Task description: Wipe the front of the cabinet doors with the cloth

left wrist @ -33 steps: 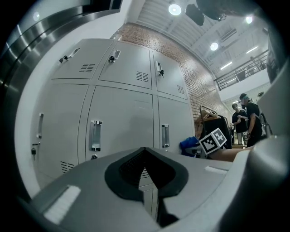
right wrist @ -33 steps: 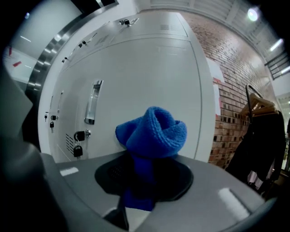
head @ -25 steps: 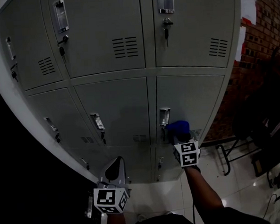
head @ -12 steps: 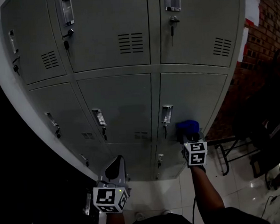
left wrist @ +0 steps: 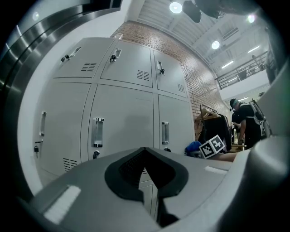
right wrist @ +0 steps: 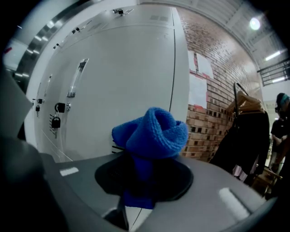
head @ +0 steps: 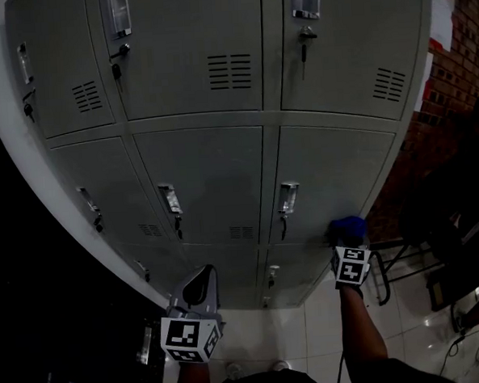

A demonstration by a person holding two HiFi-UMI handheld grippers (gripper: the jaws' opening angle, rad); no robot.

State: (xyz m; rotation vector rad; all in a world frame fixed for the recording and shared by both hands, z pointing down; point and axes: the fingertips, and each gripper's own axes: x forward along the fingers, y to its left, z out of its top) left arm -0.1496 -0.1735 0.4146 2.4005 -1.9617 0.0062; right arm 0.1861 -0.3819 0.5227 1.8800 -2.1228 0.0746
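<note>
Cloth [right wrist: 152, 129], bunched into a blue wad, is clamped in the jaws of the right gripper [head: 350, 251] against the right-hand cabinet door [head: 335, 173], apparently for wiping, while the left gripper [left wrist: 147, 174], closed on nothing, is kept clear.

No text can be read; the papers [right wrist: 198, 93] on the brick wall [right wrist: 213, 118] are illegible.

The right tool [head: 349, 238] has carried the cloth [head: 348, 228] rightward across the door [head: 336, 181]
</note>
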